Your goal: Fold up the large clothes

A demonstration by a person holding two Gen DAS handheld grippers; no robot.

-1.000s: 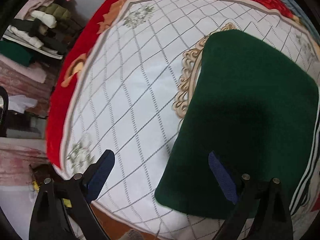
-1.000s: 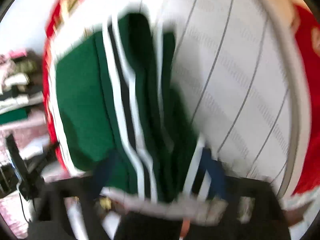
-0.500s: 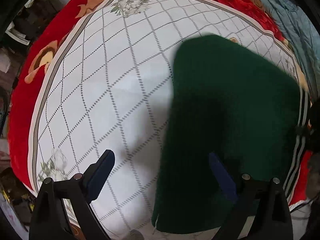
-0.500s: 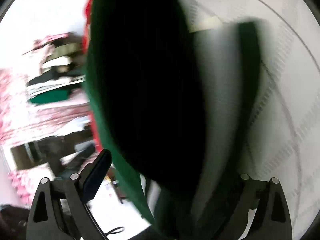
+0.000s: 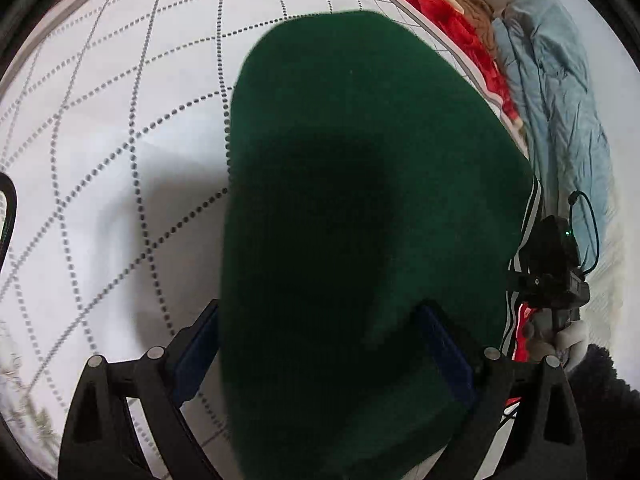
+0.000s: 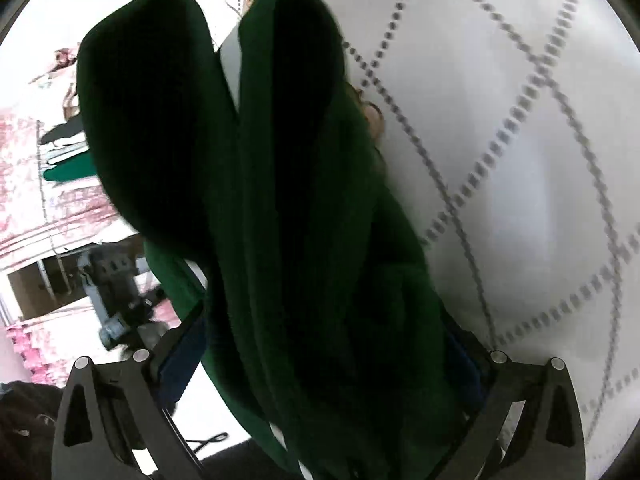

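The folded dark green garment (image 5: 360, 184) with white-and-black side stripes fills both views. In the left wrist view it lies between my left gripper's (image 5: 324, 348) spread fingers, covering the left pad's tip, over the white quilted bedspread (image 5: 120, 120). In the right wrist view the green garment (image 6: 304, 208) hangs in thick folds between my right gripper's (image 6: 324, 356) wide-set fingers. Whether either gripper pinches the cloth is hidden. The right gripper body shows in the left wrist view (image 5: 548, 268) at the garment's striped edge.
A red floral border (image 5: 452, 20) and a light blue quilt (image 5: 560, 92) lie at the bed's far right. In the right wrist view a clothes rack with hanging garments (image 6: 64, 152) and pink floor mats (image 6: 36, 352) stand beyond the bed's left side.
Both grippers have moved in closer to the garment. The green cloth now fills the space between each pair of fingers, and in the right wrist view it is lifted and bunched.
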